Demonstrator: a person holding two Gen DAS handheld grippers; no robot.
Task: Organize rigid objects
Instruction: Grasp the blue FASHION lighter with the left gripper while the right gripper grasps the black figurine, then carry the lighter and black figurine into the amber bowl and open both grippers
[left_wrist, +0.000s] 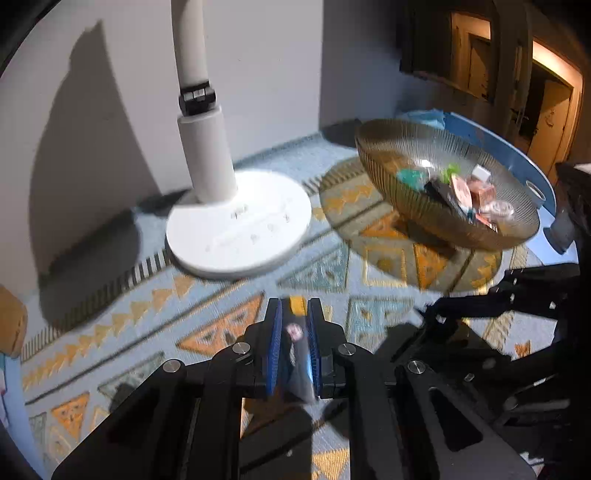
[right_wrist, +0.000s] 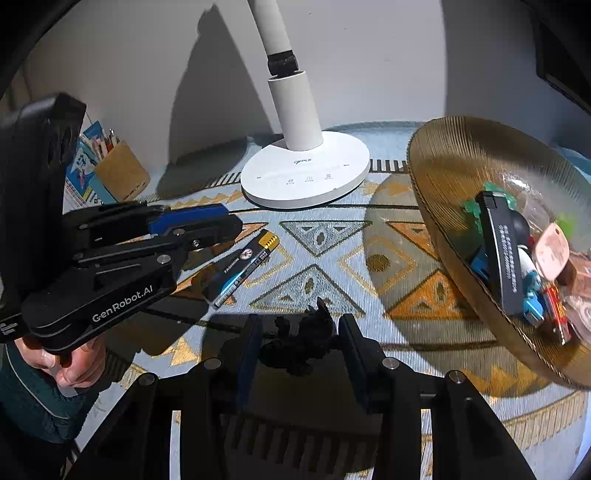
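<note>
The left gripper (left_wrist: 294, 347) has its jaws clamped on a slim dark packet (left_wrist: 295, 354) with a small pink-and-white label, held edge-on between the blue pads so the flat faces take the pressure. In the right wrist view the left gripper appears from the side, its blue pads together, with a dark battery pack (right_wrist: 242, 267) with a gold end seen just past its tip; whether that is the same packet I cannot tell.

The right gripper (right_wrist: 301, 345) has its jaws closed on a small black figurine (right_wrist: 303, 339), a lumpy shape that sits between the pads with its knobbly top poking above them.

Both grippers point down over the patterned cloth (left_wrist: 325, 266) covering the bench, with the ribbed amber glass bowl (left_wrist: 388, 162) near on the right. The bowl already holds a black box (right_wrist: 498, 251), a pink tag, blue and red pieces and other small oddments, so it looks to be the collecting place. A white desk lamp (right_wrist: 306, 173) stands behind, and a wooden pen holder (right_wrist: 120, 171) sits at far left.

Judging by this, both items are probably bound for the bowl.
</note>
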